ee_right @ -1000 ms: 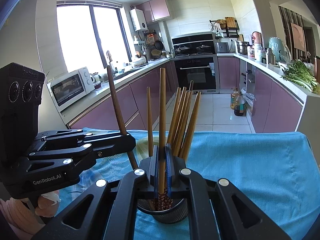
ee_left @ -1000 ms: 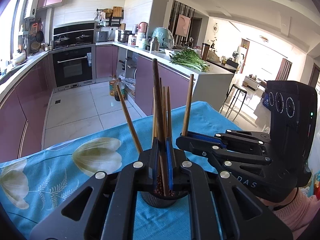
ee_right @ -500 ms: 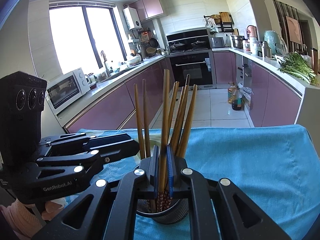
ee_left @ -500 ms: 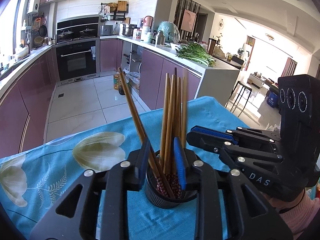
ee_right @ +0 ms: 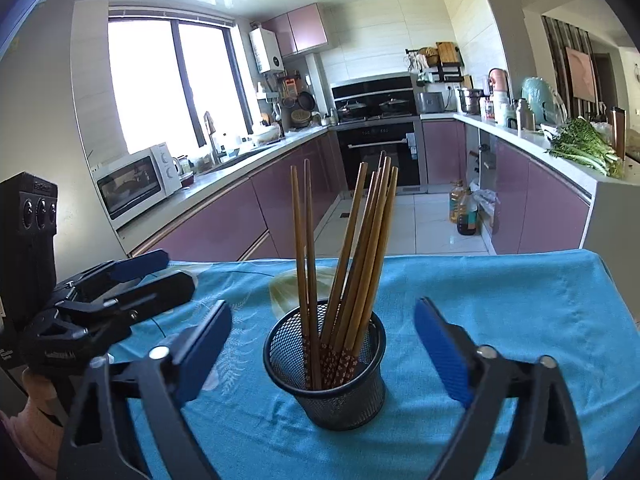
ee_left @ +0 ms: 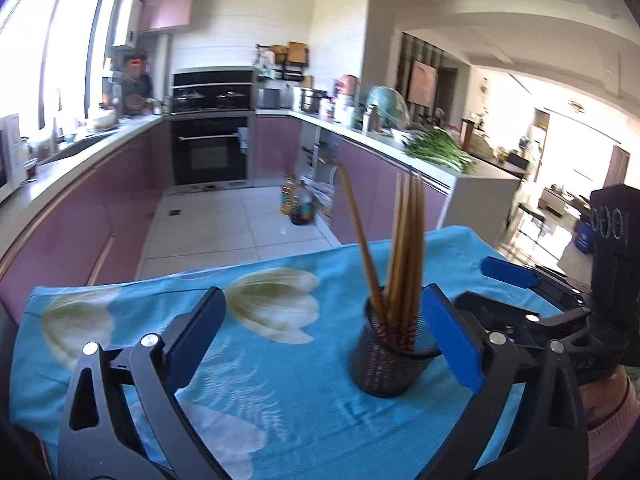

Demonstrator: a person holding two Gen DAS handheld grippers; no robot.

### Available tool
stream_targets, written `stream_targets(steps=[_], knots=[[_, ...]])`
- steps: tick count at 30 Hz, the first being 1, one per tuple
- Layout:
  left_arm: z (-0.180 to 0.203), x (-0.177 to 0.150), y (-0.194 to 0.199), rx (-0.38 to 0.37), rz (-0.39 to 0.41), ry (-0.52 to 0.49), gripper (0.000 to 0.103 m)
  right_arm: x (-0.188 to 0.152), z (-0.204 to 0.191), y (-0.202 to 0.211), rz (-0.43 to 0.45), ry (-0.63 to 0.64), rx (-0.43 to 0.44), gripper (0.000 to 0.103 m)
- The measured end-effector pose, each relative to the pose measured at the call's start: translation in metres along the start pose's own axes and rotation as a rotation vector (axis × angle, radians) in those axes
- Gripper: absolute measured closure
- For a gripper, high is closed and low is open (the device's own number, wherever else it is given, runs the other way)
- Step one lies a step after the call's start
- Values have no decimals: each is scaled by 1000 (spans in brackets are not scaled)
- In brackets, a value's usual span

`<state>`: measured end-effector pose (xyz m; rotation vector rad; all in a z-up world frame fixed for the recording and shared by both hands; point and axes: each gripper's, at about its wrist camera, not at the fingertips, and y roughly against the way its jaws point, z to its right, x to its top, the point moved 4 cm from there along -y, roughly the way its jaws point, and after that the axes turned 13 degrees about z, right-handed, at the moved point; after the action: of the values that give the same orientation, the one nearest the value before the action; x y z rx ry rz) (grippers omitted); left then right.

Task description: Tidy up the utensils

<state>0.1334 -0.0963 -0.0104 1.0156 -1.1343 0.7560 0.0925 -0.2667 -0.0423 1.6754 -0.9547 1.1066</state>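
Released since a second ago: chopsticks (ee_right: 352,264) once pinched by left gripper (ee_left: 324,332) and right gripper (ee_right: 322,344), now loose in mesh cup (ee_right: 326,376). Jaws opening wide. Cup shifted toward 4 o'clock in left view.

We look from two wrist cameras, each set behind its own gripper and angled slightly down over the blue tablecloth (ee_right: 500,292). Our right wrist view faces the window and oven wall, with the mesh cup (ee_right: 326,364) close at six o'clock, between its fingers (ee_right: 440,348). Our left wrist view faces the oven and the counter towards the far room; it is blurred, so its closeness to the cup (ee_left: 390,354) is probably similar, at about five o'clock. Both views share the cup, the chopsticks (ee_right: 360,248), the cloth and the oven (ee_left: 210,148). Each also catches the other gripper: the left gripper (ee_right: 154,276) at nine o'clock, the right gripper (ee_left: 492,292) at three.
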Motion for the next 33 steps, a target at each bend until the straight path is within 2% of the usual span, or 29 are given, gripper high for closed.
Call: stream_targets(steps=[5,13,21,33], knots=[[-24,-7,28,104,44,13,6,-8,-13,8,29,54,-23,7],[-38,-12,71,203,130,4,6,-13,-24,21,108,71,-60,7],[-36,-10,98,253,193,-23,6,-16,-36,32,168,97,-79,7],[-35,-10,118,282,220,-20,6,-15,-44,37,198,120,-92,7]])
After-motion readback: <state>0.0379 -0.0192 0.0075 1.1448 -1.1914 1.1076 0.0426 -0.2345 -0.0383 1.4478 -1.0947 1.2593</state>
